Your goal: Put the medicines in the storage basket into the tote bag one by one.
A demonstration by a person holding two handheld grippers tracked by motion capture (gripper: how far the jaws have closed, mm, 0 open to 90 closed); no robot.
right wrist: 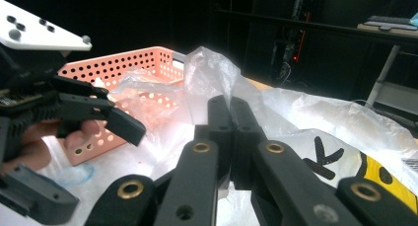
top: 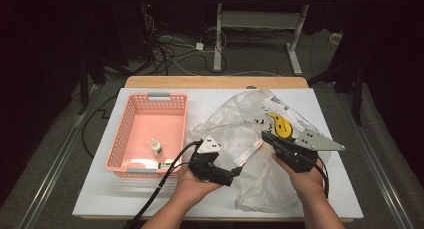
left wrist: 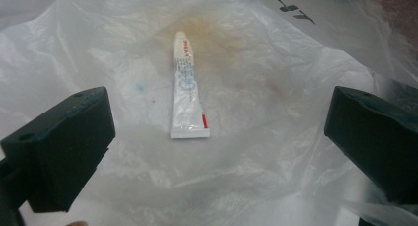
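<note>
Unpacking part done: a small bottle (top: 156,147) lies in the pink basket (top: 131,107). Right gripper (right wrist: 230,137) fingers clamped on the plastic bag (top: 235,134); left gripper (left wrist: 217,152) fingers apart above a white tube (left wrist: 188,88) inside the bag, ungrasped.

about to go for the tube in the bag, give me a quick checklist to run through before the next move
1. Left gripper jaws open wide with nothing between them: ok.
2. Small white tube in plain sight, lying flat inside the plastic bag ahead of the left jaws: ok.
3. Right gripper shut on the plastic bag's edge, holding it up: ok.
4. Tube centred between the left jaws: not ok, it lies a little toward the left jaw.
5. Pink basket has room; a small bottle and another item lie near its front: ok.
6. Whether loose bag film would be caught with the tube: cannot tell.
</note>
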